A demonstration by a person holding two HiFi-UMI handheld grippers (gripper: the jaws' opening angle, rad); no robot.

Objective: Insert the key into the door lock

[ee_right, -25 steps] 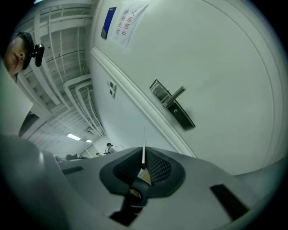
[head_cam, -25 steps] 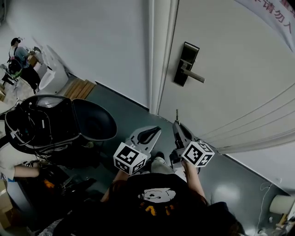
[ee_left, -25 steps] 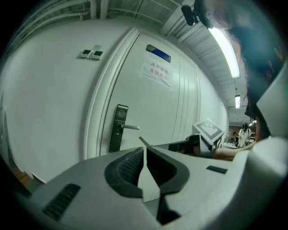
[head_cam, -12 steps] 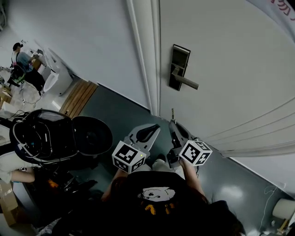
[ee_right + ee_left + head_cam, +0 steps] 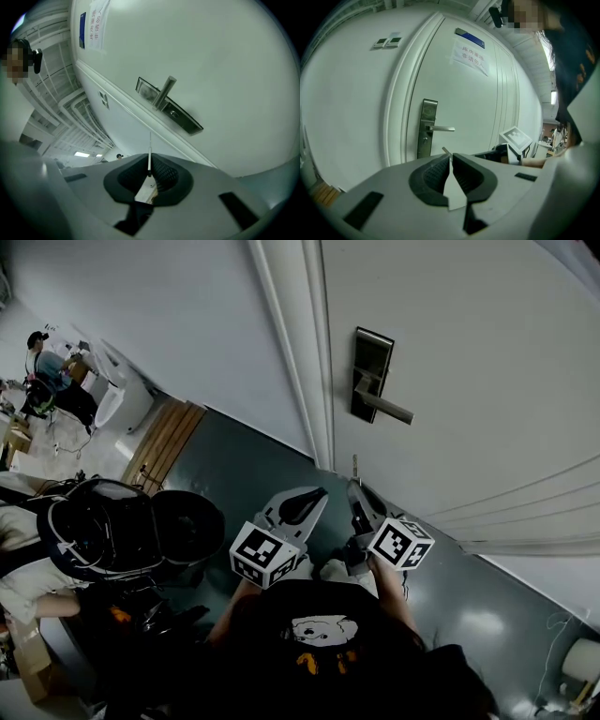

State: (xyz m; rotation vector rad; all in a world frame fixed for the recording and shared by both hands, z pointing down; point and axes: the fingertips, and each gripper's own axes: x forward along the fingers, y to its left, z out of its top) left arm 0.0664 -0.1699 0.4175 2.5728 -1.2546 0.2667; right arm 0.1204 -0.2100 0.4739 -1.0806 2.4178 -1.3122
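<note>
Head cam sits above the person, looking forward and steeply down. The floor (image 5: 253,465) is near, the door (image 5: 469,352) far, and the left claw (image 5: 317,493) and right claw (image 5: 356,491) sit low in the middle. It's the view farthest from the lock plate (image 5: 371,376).

Left claw cam rides low behind its own jaws, roughly level. It faces the door from slightly left, so the lock plate stands upright. The right claw's marker cube (image 5: 514,138) pokes in on its right.

Right claw cam is rolled sideways, looking up along the key (image 5: 149,150) pinched in its jaws, so the lock plate lies slanted.

All three share the lock plate and handle (image 5: 389,410).
</note>
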